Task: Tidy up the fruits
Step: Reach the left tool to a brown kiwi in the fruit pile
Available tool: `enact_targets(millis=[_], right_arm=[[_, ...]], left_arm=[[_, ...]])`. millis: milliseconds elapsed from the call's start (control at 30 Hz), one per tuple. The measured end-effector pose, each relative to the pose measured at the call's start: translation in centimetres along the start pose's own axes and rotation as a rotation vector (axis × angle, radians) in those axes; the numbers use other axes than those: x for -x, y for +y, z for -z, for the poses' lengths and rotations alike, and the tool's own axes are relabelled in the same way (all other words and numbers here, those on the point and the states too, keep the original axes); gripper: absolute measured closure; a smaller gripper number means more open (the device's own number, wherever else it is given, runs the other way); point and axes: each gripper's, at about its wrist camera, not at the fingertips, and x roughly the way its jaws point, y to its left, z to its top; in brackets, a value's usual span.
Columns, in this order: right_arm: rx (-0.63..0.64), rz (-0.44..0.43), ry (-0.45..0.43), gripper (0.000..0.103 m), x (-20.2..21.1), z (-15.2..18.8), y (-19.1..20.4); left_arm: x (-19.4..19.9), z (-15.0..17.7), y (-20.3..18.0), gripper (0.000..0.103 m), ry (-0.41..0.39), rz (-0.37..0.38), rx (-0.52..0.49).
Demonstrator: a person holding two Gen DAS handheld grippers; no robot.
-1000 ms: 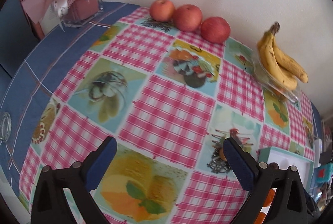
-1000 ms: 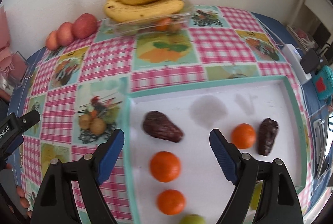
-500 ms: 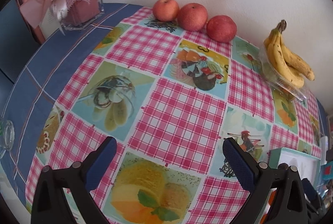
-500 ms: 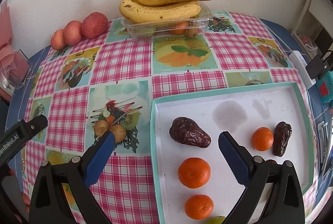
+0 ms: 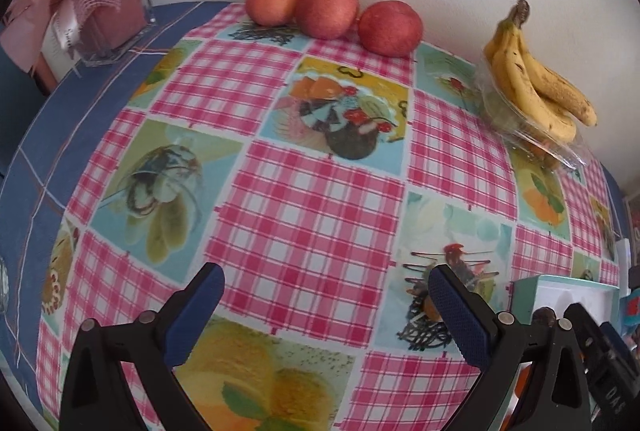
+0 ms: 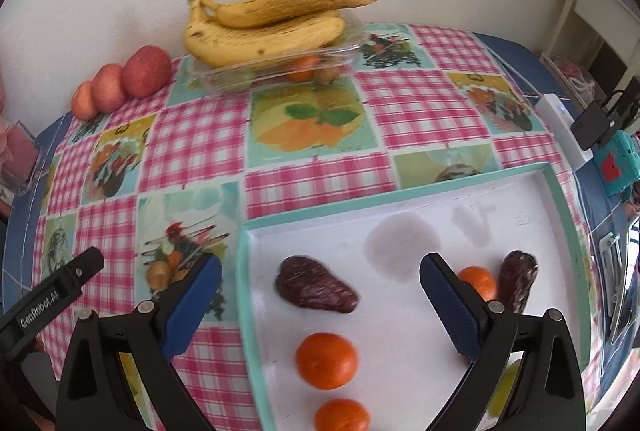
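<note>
A white wall backs a tabletop spread with a pink-check cloth of fruit pictures over blue. Near right lies the biggest item, a white tray with a teal rim, holding two dark wrinkled avocados, three oranges and something yellow-green at the near edge, half hidden. At the far side a banana bunch rests on a clear plastic punnet with small fruit inside; left of it three red apples sit in a row against the wall. A pink ribboned gift box stands far left.

The left gripper hovers over bare cloth, its jaws spread wide and holding nothing; the right gripper hangs above the tray, likewise wide apart and empty.

The oranges look firm and light but likely to roll: take them across the middle. The avocados seem soft-ripe, so squeeze gently across the broad belly.

The left gripper's body reads "GenRobot.AI" in the right wrist view.
</note>
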Motion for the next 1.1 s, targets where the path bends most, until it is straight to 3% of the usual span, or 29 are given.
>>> enact_targets(millis=[167,233,433,633,1100], right_arm=[[-0.012,0.016,-0.014,0.003,0.1,-0.6,-1.7],[-0.015,0.024,-0.013,0.003,0.1,-0.8,-2.2],[-0.049,0.028,-0.002,0.003,0.0,-0.9,-3.8],[-0.040,0.018,0.004,0.003,-0.1,-0.8,-3.6],[-0.024,0.018,0.012,0.003,-0.4,-0.7,-3.5]], left_arm=[[-0.3,0.2,-0.6,0.002,0.009,0.091,0.038],[-0.5,0.3,-1.1,0.017,0.016,0.116,0.036],[-1.2,0.9,-2.7,0.047,0.061,0.198,0.005],[-1.7,1.3,-4.0,0.066,0.090,0.247,-0.015],[-2.4,2.1,-4.8,0.075,0.118,0.276,-0.030]])
